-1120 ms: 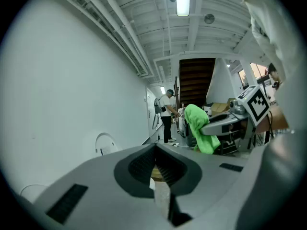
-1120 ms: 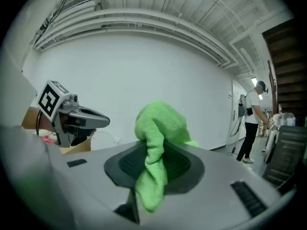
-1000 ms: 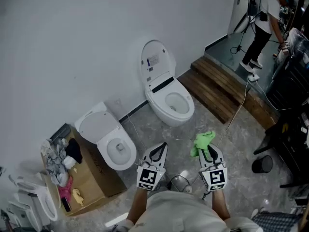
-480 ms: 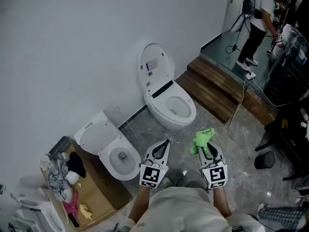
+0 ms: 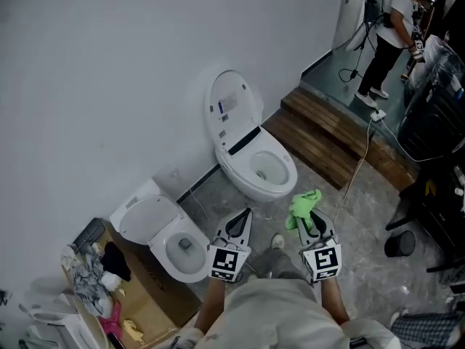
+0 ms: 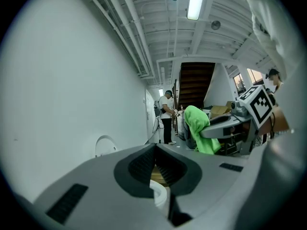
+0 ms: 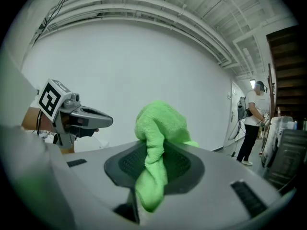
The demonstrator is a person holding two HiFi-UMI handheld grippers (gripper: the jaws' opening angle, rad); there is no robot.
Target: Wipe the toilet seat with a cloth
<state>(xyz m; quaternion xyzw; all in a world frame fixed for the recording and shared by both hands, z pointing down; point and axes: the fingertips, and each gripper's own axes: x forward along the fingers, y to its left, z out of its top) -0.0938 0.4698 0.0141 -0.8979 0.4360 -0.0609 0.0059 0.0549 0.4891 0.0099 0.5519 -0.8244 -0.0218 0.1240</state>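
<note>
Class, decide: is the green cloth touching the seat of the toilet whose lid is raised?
Apart. The head view shows the cloth pinched in the right gripper, with bare floor between it and the toilet seat.

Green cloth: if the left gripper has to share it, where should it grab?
Probably the cloth's bunched end standing out beyond the right gripper's tips, coming from the left gripper's side; its other end hangs back between the shut jaws.

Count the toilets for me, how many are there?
2. The far toilet, lid up, stands against the wall; the near toilet sits beside the cardboard box. White shapes in the bottom-left corner might be a third.
</note>
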